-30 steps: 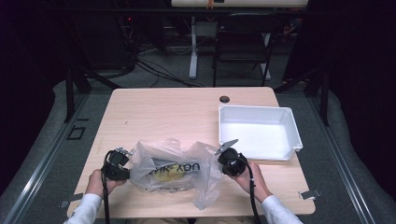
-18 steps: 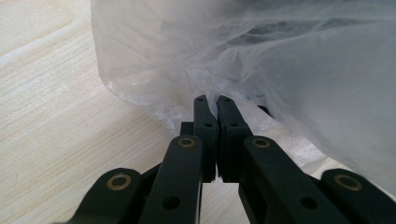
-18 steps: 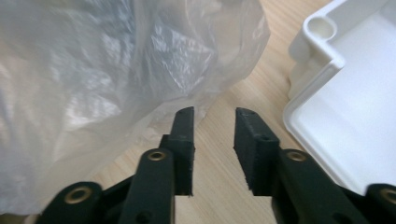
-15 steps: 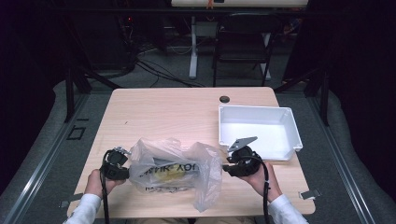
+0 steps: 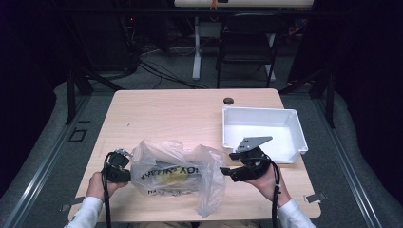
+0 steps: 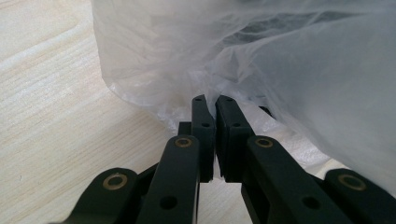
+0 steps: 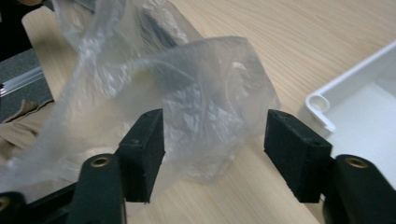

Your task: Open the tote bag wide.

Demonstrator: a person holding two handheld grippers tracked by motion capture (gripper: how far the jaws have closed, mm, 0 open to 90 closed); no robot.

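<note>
on the tabletop (image 5: 171,114), left tongs (image 6: 212,100) are clenched on the plastic bag (image 5: 176,173); right tongs (image 7: 212,154), just opening, are released beside it.

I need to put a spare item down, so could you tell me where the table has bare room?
Bare: the far half of the table, beyond the plastic bag and left of the white tray. Crowded: the near edge, with the bag between both grippers.

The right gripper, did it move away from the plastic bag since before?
Yes. The right gripper has slid right, off the plastic bag, toward the white tray. Its jaws have just been opening, with nothing pinched between them.
</note>
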